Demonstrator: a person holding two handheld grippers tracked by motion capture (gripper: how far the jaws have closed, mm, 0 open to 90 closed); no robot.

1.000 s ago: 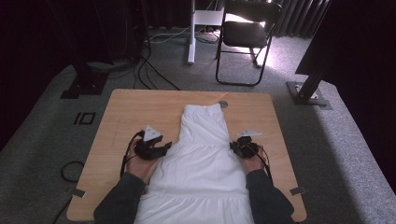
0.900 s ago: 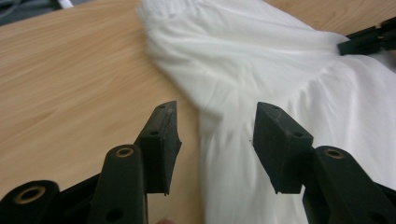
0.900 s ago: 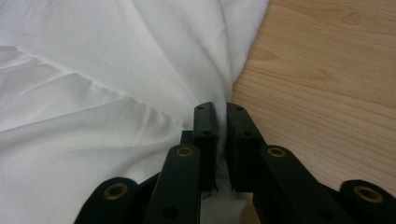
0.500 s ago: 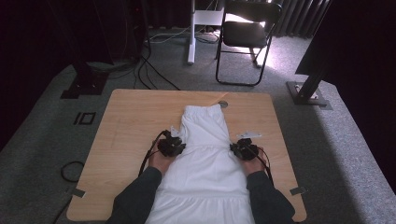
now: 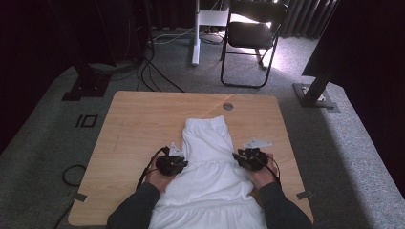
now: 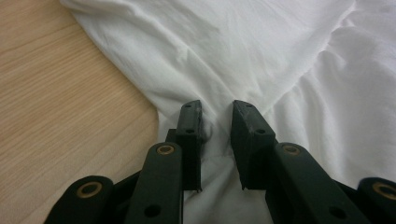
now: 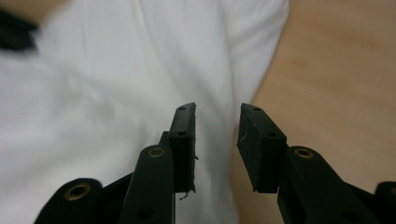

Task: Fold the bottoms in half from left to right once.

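Observation:
A white garment (image 5: 207,143) lies lengthwise down the middle of the wooden table (image 5: 138,119), its wide end toward the person. My left gripper (image 5: 183,162) is at its left edge. Its jaws have just been closing, and in the left gripper view (image 6: 215,109) a bunched fold of the white garment (image 6: 261,46) is pinched between them, with creases running out from the pinch. My right gripper (image 5: 238,158) is at the right edge. Its jaws have just been opening and stand apart (image 7: 217,114) over the garment's hem (image 7: 116,70), with nothing pressed between them.
Bare wood (image 6: 56,93) lies left of the garment and more (image 7: 336,70) lies right of it. A round hole (image 5: 228,106) sits near the table's far edge. Beyond are a black chair (image 5: 253,33), a white stand (image 5: 196,33), floor cables (image 5: 153,71) and a black stand base (image 5: 315,95).
The left hand has moved right onto the garment's edge, then toward the person. The right hand has drawn back a little. The garment's far end has slid slightly nearer.

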